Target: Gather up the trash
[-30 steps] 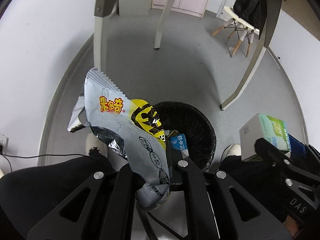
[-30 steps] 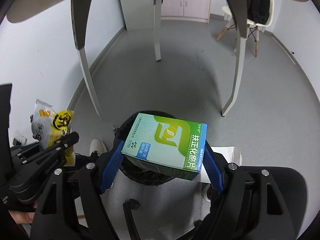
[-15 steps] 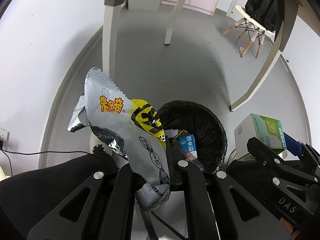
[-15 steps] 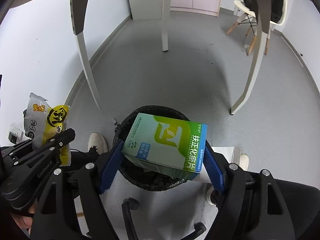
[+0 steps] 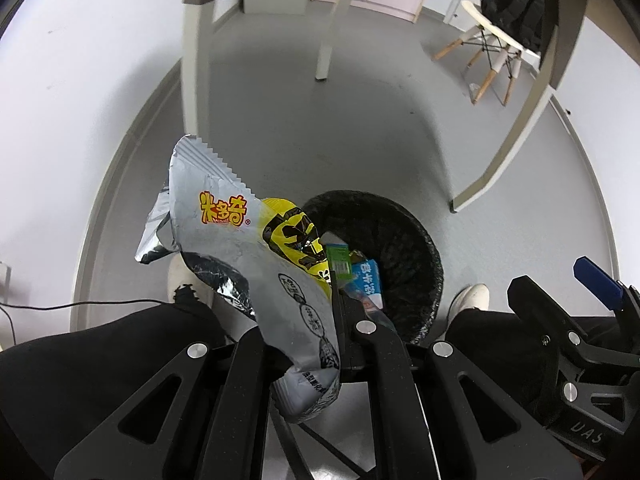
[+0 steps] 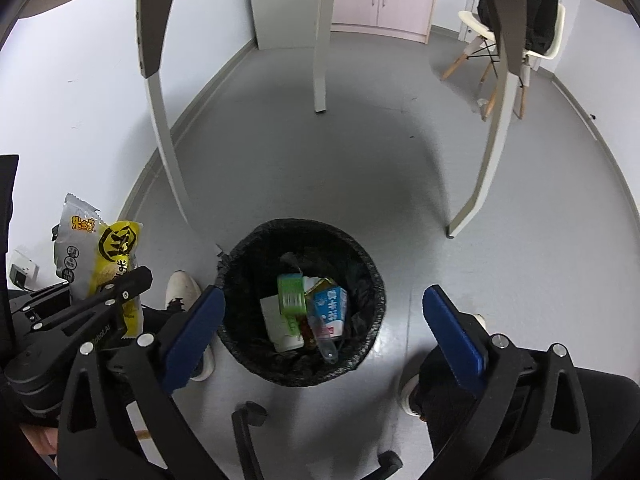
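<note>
My left gripper (image 5: 296, 320) is shut on a silver and yellow snack bag (image 5: 248, 256) and holds it up beside the black trash bin (image 5: 416, 248). The bag also shows in the right wrist view (image 6: 100, 256), left of the bin (image 6: 240, 264). My right gripper (image 6: 320, 308) is open and empty, right above the bin. The green box (image 6: 291, 292) lies inside the bin on other trash, next to a blue and white carton (image 6: 332, 308) and a clear tube (image 6: 326, 344).
White table legs (image 6: 168, 152) stand behind the bin on the grey floor. A white wall (image 5: 80, 92) is at the left. A chair with a black backpack (image 6: 536, 20) stands far right. The person's legs and white shoes (image 6: 182, 288) flank the bin.
My right gripper opened and the green box fell into the bin. My left gripper moved a little closer to the bin, still holding the snack bag.
</note>
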